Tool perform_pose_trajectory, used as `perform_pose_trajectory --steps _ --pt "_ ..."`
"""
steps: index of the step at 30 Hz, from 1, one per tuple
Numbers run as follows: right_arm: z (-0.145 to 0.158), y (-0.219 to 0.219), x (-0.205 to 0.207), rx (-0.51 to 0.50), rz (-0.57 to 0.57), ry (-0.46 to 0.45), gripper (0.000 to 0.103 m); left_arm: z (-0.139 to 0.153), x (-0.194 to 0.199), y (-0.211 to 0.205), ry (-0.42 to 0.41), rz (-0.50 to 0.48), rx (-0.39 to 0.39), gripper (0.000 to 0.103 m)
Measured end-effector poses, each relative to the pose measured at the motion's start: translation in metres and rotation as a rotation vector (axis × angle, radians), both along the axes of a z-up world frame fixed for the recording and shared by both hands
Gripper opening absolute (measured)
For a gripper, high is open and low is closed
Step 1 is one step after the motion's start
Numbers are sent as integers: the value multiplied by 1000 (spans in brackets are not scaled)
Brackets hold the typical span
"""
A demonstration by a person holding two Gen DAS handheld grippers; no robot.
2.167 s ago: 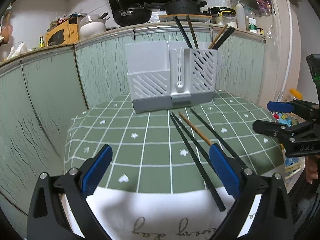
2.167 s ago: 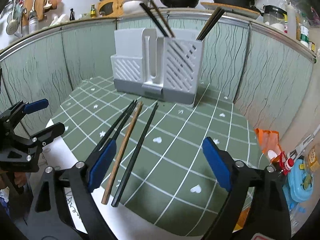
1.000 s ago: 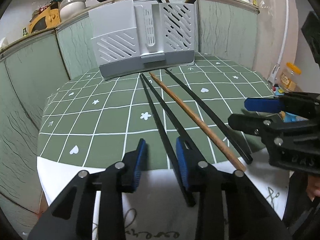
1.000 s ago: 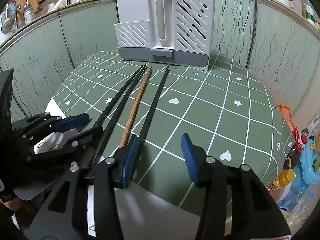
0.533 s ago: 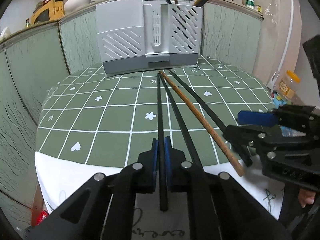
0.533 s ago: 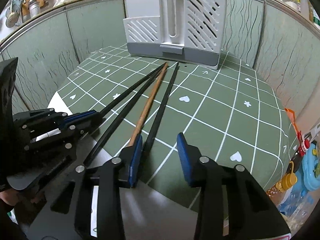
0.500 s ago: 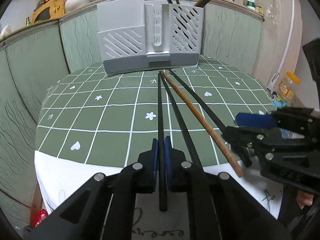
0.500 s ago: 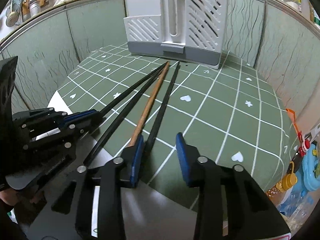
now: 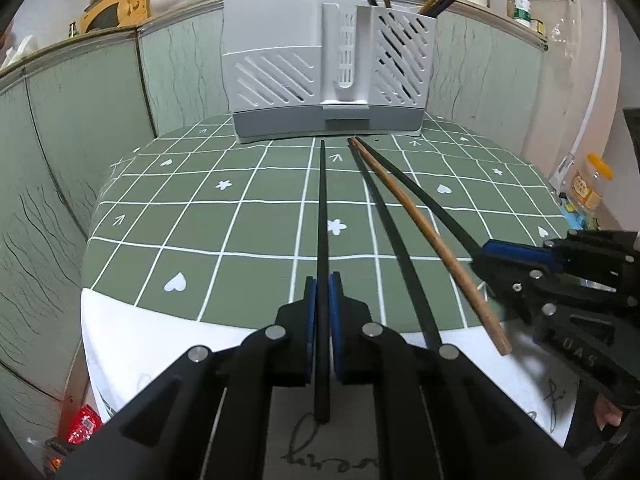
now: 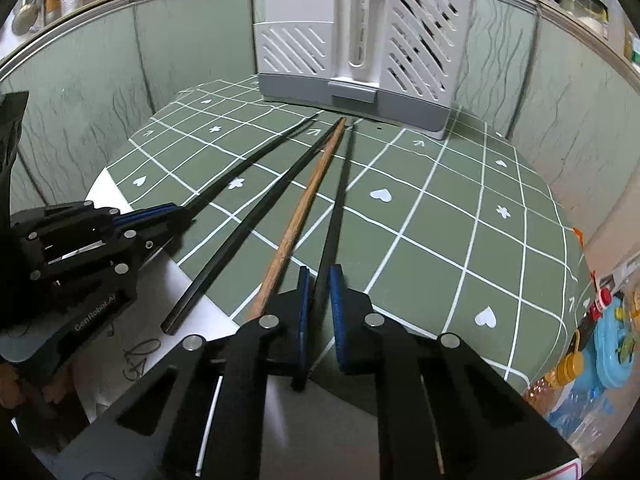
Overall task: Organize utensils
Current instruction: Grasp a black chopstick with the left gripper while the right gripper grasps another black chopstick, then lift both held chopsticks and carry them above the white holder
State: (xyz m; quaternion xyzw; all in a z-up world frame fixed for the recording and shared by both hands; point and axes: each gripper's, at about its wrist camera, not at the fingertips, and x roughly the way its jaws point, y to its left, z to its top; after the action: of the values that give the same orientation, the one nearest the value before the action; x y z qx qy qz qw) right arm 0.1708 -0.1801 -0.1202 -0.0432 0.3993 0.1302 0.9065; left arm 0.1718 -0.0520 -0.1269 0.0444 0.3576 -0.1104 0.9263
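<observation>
Reading "GenRobot.AI" on left tongs (image 10: 180, 216), gripping black chopstick (image 10: 256, 162)

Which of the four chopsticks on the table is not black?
The brown wooden chopstick, third from the left in the left wrist view. It lies free between the free black one and the black one that the right gripper clamps.

We look low and close from the table's near edge toward the utensil holder (image 9: 328, 68); the left view faces it squarely, the right from its right (both share holder (image 10: 360, 40) and chopsticks (image 9: 424, 216)).
</observation>
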Motion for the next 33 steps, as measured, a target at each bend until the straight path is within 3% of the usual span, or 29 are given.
perform_pose_trajectory --steps 14,33 --pt "10 -25 -1 55 -78 21 6 8 -3 16 -1 12 -46 8" --pt "54 -39 -11 100 -61 -34 6 70 -12 53 -94 22 -86 8"
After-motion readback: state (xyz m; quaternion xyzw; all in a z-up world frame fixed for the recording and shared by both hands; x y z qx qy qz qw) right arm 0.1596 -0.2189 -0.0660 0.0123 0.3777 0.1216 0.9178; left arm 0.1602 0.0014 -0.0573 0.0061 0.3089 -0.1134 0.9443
